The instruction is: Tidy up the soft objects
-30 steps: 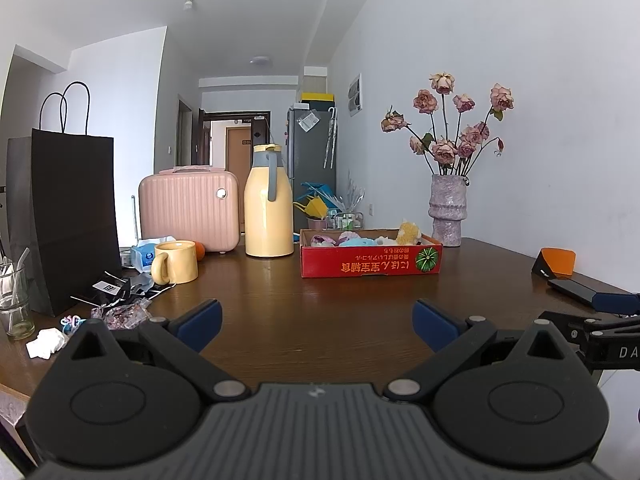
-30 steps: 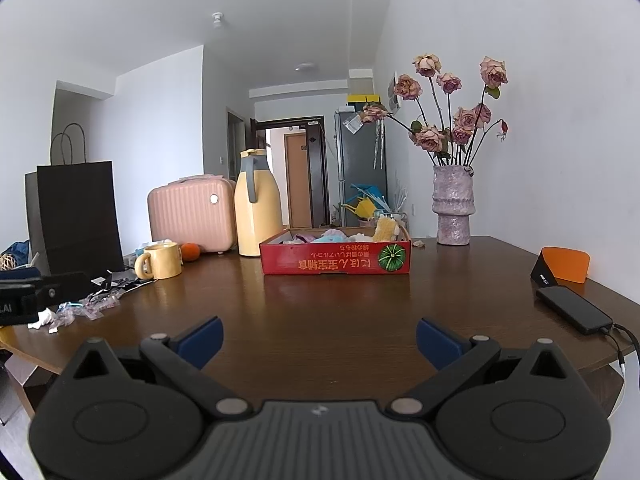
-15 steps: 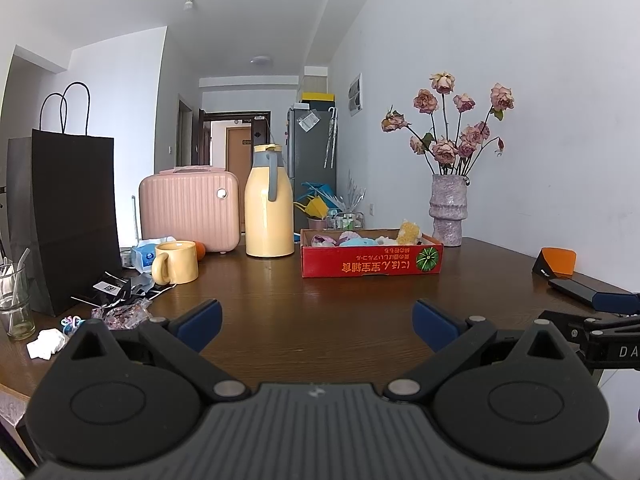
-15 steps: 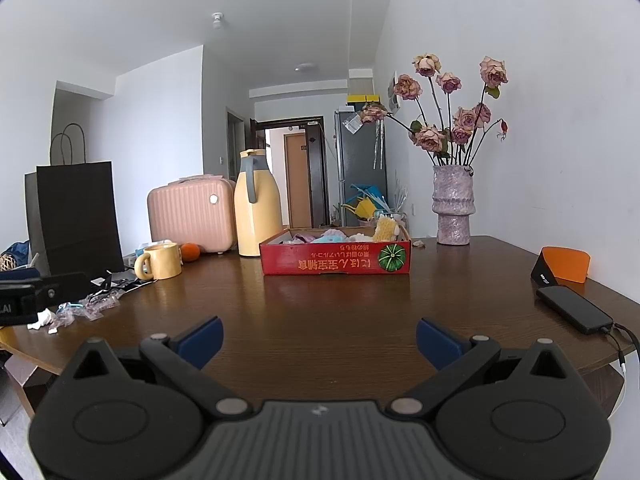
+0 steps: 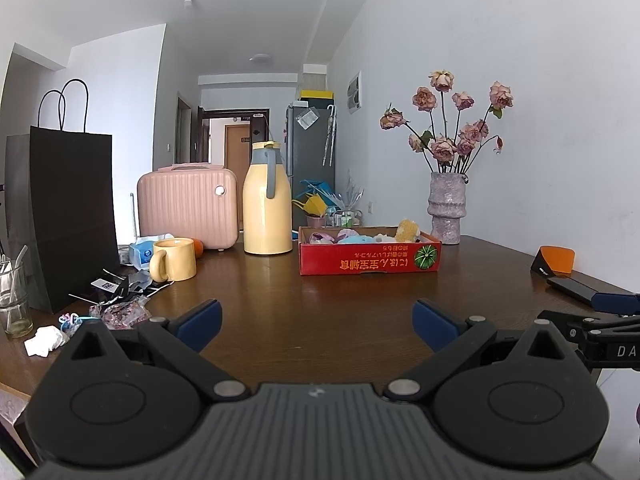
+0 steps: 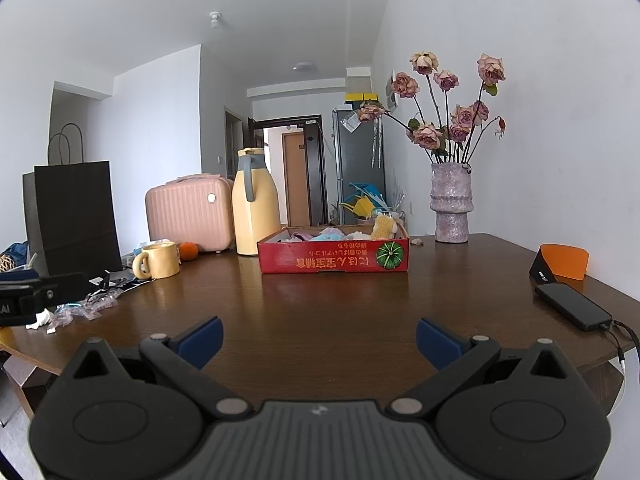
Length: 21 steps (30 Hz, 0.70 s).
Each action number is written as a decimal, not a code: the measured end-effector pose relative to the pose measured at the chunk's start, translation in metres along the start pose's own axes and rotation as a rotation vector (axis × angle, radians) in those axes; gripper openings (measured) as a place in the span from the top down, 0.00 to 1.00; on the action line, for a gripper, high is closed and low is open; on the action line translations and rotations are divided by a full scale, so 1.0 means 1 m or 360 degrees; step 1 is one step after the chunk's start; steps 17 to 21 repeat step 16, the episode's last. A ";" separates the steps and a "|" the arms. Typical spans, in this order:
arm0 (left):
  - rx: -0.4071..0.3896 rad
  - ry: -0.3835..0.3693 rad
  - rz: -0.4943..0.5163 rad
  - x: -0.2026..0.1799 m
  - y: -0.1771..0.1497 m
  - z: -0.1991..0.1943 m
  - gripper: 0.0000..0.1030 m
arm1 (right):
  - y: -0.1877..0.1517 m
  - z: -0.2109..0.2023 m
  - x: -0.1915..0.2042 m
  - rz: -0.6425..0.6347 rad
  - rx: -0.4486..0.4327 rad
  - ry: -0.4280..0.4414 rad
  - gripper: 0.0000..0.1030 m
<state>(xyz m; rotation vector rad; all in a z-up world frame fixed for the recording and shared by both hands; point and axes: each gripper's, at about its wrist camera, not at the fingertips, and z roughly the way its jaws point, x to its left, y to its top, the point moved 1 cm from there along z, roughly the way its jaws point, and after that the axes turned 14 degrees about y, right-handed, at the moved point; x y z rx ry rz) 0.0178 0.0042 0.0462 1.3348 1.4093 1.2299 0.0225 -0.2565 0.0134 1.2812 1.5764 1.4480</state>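
- Holding both tools low at the near edge of a dark brown wooden table (image 5: 320,312), I see nothing between their blue fingers.
- My left gripper (image 5: 317,318) is spread wide and empty; my right gripper (image 6: 319,338) is likewise released.
- Straight ahead of both, well apart from the fingertips, sits a shallow red cardboard box (image 6: 334,260) holding pastel soft toys (image 6: 332,234).
- Left of the box stand a tall yellow thermos jug (image 5: 267,200) and a yellow mug (image 5: 174,260).
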 end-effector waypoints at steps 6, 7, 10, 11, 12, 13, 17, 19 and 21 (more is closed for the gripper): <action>0.0008 0.0006 -0.0001 -0.001 0.000 0.001 0.00 | -0.001 0.000 -0.001 0.0003 -0.0005 -0.0003 0.00; 0.0005 0.0003 0.0002 -0.001 0.000 0.001 0.00 | -0.001 0.001 -0.001 0.0004 -0.0006 -0.0005 0.00; -0.0009 -0.0006 0.0001 -0.002 0.000 -0.001 0.00 | -0.001 0.001 -0.001 0.0005 -0.0006 -0.0003 0.00; -0.0013 -0.0008 0.0000 -0.002 0.000 -0.001 0.00 | -0.001 0.001 -0.001 0.0006 -0.0006 -0.0003 0.00; -0.0016 -0.0011 -0.0003 -0.002 0.000 -0.001 0.00 | -0.001 0.001 -0.001 0.0005 -0.0005 -0.0002 0.00; -0.0016 -0.0012 -0.0008 -0.002 0.000 0.000 0.00 | -0.001 0.001 -0.002 0.0004 -0.0005 -0.0002 0.00; -0.0060 -0.0002 -0.0019 -0.002 -0.001 0.006 0.00 | 0.000 0.003 -0.002 0.0002 -0.0014 -0.0005 0.00; -0.0060 -0.0002 -0.0019 -0.002 -0.001 0.006 0.00 | 0.000 0.003 -0.002 0.0002 -0.0014 -0.0005 0.00; -0.0060 -0.0002 -0.0019 -0.002 -0.001 0.006 0.00 | 0.000 0.003 -0.002 0.0002 -0.0014 -0.0005 0.00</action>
